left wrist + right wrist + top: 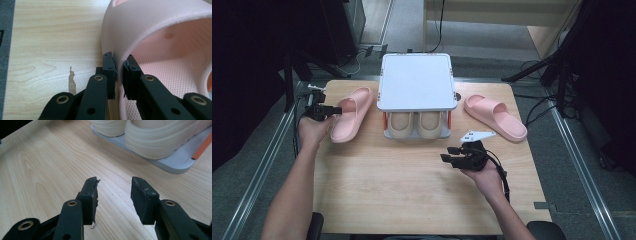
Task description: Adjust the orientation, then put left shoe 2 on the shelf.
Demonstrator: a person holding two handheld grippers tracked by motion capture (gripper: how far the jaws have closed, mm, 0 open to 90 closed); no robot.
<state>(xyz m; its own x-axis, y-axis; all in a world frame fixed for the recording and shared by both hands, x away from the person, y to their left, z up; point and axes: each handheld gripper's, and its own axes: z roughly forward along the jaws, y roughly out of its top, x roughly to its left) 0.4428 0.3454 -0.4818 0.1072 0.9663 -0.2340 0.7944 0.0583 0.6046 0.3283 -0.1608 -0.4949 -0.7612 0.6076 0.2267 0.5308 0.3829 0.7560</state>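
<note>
High view: the left claw [333, 110] sits near the left edge of the counter [412, 190], clamped on the side of a pink slipper [352, 114] that lies lengthwise between that edge and a small white shoe rack [417, 82] at the middle of the far side. In the left gripper view the two black jaws pinch the wall of the slipper's strap [120, 37], one jaw outside it and one inside, the dotted footbed visible beyond. A pair of beige slippers [415, 124] rests side by side on the rack's lower shelf, toes toward the person. A second pink slipper [495, 116] lies at an angle near the right edge of the counter, well apart from the first. The right claw [446, 154] hovers over the counter in front of the rack, toward the right, its jaws standing apart with nothing between them; in the right gripper view bare wood shows through the gap, and the beige slippers [160, 137] on the rack's grey base lie ahead. The person's forearms come in from the near edge.
</note>
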